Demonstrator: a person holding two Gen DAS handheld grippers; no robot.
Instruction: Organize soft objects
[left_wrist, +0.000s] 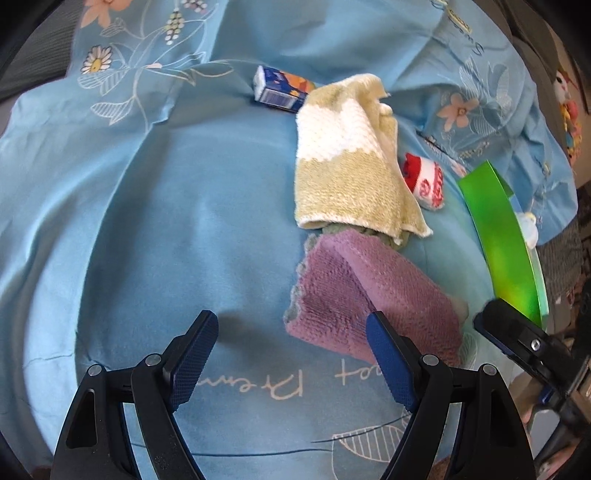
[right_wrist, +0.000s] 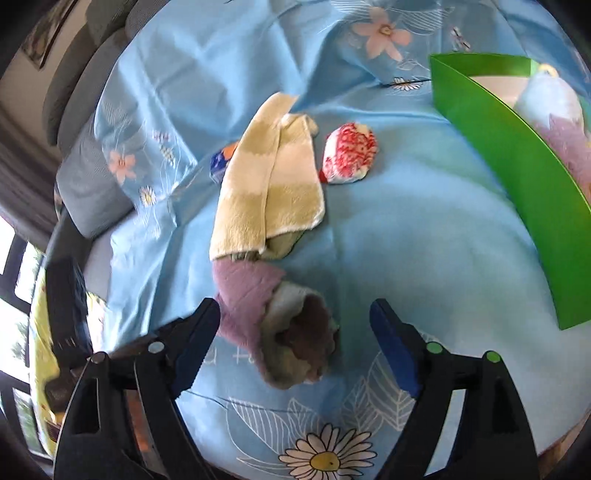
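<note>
Purple towel: your rolled fluffy purple terry towel lies loose on the blue sheet, cream lining showing.
Claws: your left gripper and right gripper both gape wide, holding nothing.

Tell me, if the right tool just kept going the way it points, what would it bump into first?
Most likely the purple rolled towel. The right tool is open, and the roll's near end lies between its fingers, nearer the left one. Depth is hard to judge; it could reach the blue sheet instead.

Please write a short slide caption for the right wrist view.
Open right tool above a rolled purple towel on a blue sheet, beside a green box.
</note>
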